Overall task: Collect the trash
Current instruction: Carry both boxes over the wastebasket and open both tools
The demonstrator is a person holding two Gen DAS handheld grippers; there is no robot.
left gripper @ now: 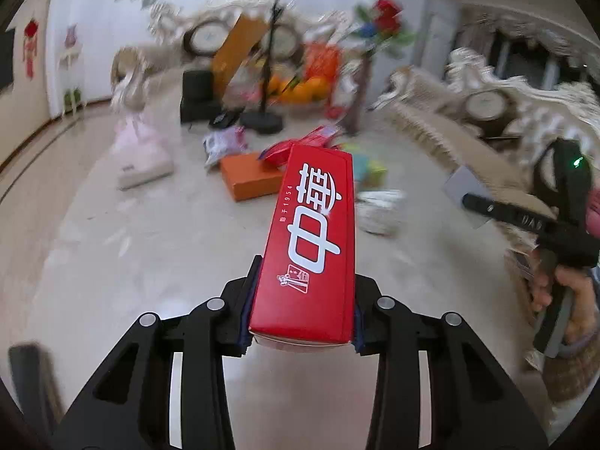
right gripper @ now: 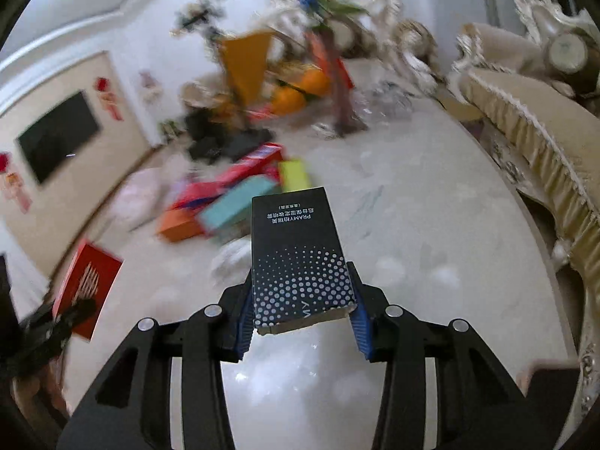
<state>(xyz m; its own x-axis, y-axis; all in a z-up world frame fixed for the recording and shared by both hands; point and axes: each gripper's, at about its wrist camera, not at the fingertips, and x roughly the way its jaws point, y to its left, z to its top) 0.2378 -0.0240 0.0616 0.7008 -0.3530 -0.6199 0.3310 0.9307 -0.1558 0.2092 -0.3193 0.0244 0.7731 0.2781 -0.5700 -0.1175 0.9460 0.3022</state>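
Note:
My left gripper [left gripper: 302, 315] is shut on a long red box [left gripper: 311, 240] with white characters and holds it above the pale floor. My right gripper [right gripper: 302, 322] is shut on a black box [right gripper: 298, 258] with a white dot pattern, also held above the floor. The right gripper also shows in the left wrist view [left gripper: 498, 210] at the right, and the red box shows at the left of the right wrist view [right gripper: 88, 281]. More trash lies ahead on the floor: an orange box [left gripper: 249, 178], a teal box [right gripper: 240, 202], red packets [left gripper: 300, 142] and a white crumpled wrapper [left gripper: 380, 210].
A pale sofa with a fringed edge [right gripper: 536, 142] runs along the right. A black stand [left gripper: 262, 120], a black case [left gripper: 197, 97], orange fruit decorations [left gripper: 305, 88] and an artificial tree [right gripper: 333, 75] stand at the back. A pink and white bag [left gripper: 140, 150] lies at the left.

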